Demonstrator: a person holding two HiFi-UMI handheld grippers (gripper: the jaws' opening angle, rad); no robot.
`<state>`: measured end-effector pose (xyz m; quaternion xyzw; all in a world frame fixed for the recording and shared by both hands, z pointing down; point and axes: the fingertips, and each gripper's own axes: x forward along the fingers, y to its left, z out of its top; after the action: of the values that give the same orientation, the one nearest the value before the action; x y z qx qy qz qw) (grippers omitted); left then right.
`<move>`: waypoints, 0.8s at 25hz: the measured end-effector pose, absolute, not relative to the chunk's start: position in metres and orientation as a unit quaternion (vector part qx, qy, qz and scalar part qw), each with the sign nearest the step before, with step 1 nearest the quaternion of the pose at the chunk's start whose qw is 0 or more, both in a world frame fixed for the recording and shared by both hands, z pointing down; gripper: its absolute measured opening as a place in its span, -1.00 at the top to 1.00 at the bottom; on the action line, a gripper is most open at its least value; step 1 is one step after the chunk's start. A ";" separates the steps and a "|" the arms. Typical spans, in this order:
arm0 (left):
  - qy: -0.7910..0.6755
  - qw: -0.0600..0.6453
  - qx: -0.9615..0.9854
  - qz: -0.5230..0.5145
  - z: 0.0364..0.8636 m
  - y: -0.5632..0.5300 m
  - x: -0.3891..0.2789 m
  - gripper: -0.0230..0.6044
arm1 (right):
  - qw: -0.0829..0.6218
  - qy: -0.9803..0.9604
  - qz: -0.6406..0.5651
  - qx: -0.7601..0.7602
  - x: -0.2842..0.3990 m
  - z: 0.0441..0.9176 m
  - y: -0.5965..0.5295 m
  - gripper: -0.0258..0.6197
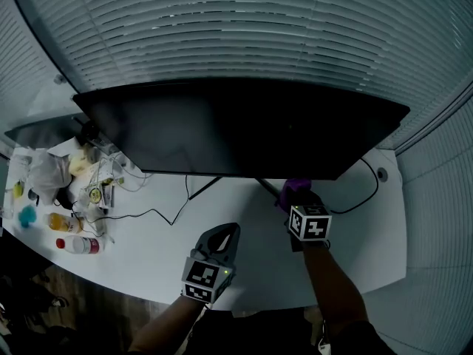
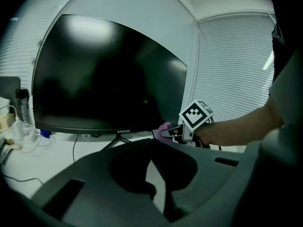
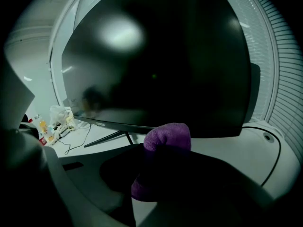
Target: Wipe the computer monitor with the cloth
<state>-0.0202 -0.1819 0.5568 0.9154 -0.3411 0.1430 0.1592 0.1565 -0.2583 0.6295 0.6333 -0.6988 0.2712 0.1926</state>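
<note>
Head view: the left gripper (image 1: 225,233), jaws together and empty, hangs over the white desk (image 1: 148,254). Ahead of the jaws stands the monitor (image 1: 236,128).

Left gripper view: its jaw tips meet with nothing between them.

Right gripper view: the right gripper (image 3: 161,167) clamps a bunched purple cloth (image 3: 166,138), with the screen straight ahead.

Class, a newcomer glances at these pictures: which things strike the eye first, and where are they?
A wide dark monitor stands on the white desk before the blinds. The right gripper holds a purple cloth near its lower edge; bottles and cables clutter the desk's left end.
</note>
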 end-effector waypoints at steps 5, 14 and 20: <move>-0.346 0.165 0.913 0.136 0.557 -0.191 -0.051 0.91 | 0.194 -0.701 0.277 0.628 0.117 0.631 -0.268 0.63; -0.354 0.178 0.908 0.137 0.560 -0.206 -0.114 0.91 | 0.203 -0.712 0.284 0.610 0.044 0.632 -0.286 0.63; -0.369 0.180 0.903 0.130 0.559 -0.215 -0.157 0.91 | 0.209 -0.727 0.285 0.589 -0.015 0.633 -0.300 0.63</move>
<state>-0.1575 -0.2152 0.5586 0.9026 -0.3686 0.1304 0.1799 -0.0146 -0.3001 0.6329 0.5893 -0.7267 0.2846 0.2090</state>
